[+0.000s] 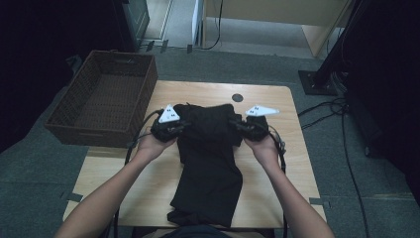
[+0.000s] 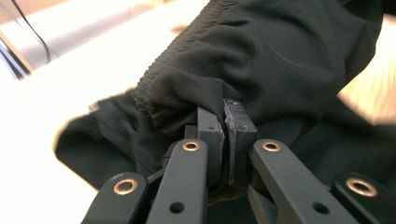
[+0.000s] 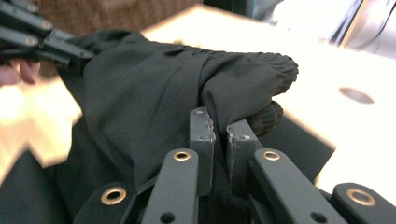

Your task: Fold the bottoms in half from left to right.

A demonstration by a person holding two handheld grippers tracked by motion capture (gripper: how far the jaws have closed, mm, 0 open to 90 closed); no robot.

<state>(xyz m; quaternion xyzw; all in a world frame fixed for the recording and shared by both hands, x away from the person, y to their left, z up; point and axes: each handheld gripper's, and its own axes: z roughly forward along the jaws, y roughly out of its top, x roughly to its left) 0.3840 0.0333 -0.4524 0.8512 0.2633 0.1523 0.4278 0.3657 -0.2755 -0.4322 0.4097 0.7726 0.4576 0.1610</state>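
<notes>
My left gripper [image 2: 226,140] and right gripper [image 3: 223,140] each clamp the black garment [image 1: 208,163]; thin pinches risk slippage if I pull apart.

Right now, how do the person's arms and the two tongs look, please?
The forearms are bare, with no sleeves in sight. The left tongs and right tongs are black, each topped by a pale three-cornered plate with small dark marks. Their black jaw links carry brass-coloured rivets, and the pads look grey and worn. Black cables trail back along both arms.

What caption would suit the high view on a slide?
Both grippers, left and right, shut on a black garment on a wooden table, beside a wicker basket.
</notes>
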